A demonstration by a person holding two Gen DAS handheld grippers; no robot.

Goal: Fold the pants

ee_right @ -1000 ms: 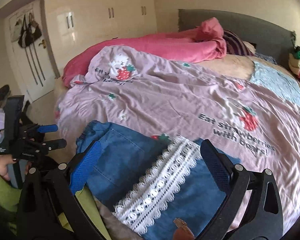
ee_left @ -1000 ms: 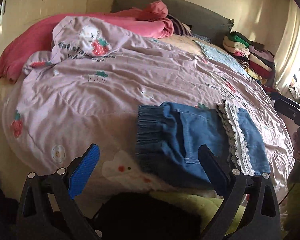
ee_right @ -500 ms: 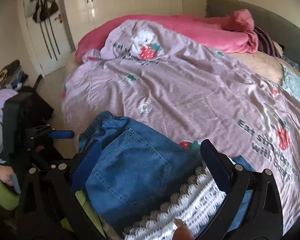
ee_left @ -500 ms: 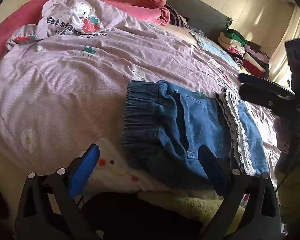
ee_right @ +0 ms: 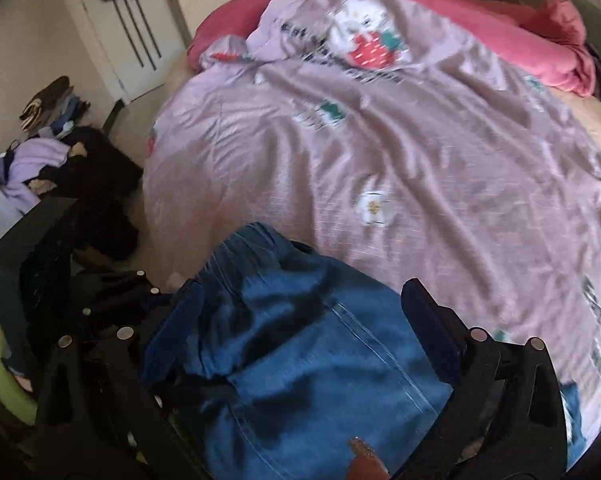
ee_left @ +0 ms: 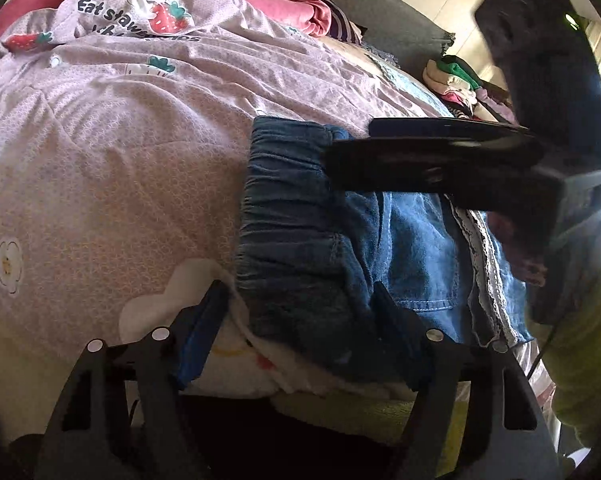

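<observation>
A pair of folded blue denim pants (ee_left: pixel 380 248) with an elastic waistband and white lace trim lies at the near edge of a bed, on a lilac quilt (ee_left: pixel 140 140) printed with strawberries. The left gripper (ee_left: pixel 300 320) straddles the waistband corner, its jaws closing around the denim, pads not yet pressing. The right gripper (ee_right: pixel 300 312) hovers over the pants with its jaws spread wide, grasping nothing.
</observation>
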